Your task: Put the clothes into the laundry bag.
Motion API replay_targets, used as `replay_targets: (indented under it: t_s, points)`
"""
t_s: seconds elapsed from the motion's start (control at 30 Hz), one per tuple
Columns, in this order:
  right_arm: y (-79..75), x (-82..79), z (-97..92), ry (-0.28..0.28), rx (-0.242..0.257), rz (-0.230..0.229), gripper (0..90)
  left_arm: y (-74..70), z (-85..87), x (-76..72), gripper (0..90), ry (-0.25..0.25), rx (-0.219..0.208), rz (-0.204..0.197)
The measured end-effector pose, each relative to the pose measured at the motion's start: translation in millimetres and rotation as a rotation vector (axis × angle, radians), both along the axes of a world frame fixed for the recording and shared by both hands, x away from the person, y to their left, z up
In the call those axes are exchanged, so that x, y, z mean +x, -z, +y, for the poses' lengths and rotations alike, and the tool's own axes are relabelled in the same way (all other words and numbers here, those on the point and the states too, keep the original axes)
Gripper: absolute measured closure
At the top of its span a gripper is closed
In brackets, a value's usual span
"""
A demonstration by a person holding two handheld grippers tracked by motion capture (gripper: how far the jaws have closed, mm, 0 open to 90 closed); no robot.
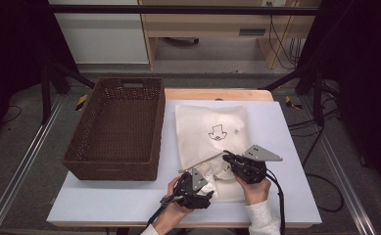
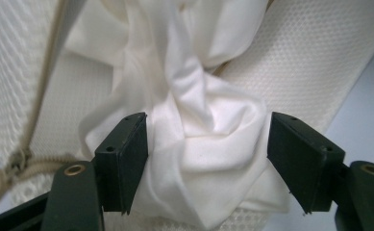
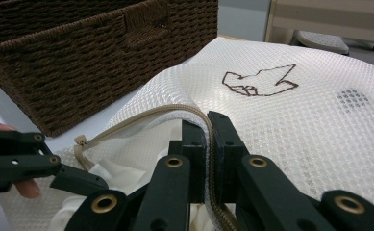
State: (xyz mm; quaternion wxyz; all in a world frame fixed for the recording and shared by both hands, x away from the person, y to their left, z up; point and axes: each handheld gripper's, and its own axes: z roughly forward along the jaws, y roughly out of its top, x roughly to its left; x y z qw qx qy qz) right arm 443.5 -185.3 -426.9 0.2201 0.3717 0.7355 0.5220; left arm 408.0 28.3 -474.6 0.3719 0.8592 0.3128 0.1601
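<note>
A white mesh laundry bag (image 1: 212, 129) with a brown hand-shaped emblem lies flat on the table, its zippered mouth towards me. My right gripper (image 1: 226, 156) is shut on the upper zippered edge (image 3: 151, 115) and holds that lip lifted, the jaws clamped together (image 3: 208, 120). A crumpled white cloth (image 1: 210, 172) bulges out of the mouth. My left gripper (image 1: 202, 182) is open around this cloth (image 2: 199, 144). One pad touches the fabric and the other stands apart from it. The brass zipper pull (image 2: 18, 159) hangs at the left of the left gripper view.
A dark brown wicker basket (image 1: 156, 127) stands on the left half of the pale table (image 1: 286, 147), close beside the bag. In the right gripper view the basket wall (image 3: 79, 57) rises just behind the left gripper (image 3: 81, 173). Floor and furniture lie beyond the far edge.
</note>
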Motion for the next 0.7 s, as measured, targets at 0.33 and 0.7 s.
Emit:
replay_targets:
  t_s: [0.33, 0.7]
  points:
    - [0.5, 0.2, 1.1, -0.001, 0.000, 0.002, 86.1, 3.9, -12.1, 2.4, 59.8, -0.020, 0.056, -0.050]
    - [0.0, 0.2, 0.4, -0.003, 0.002, 0.002, 86.2, -6.3, -25.5, 17.0, 83.1, -0.020, -0.003, -0.054]
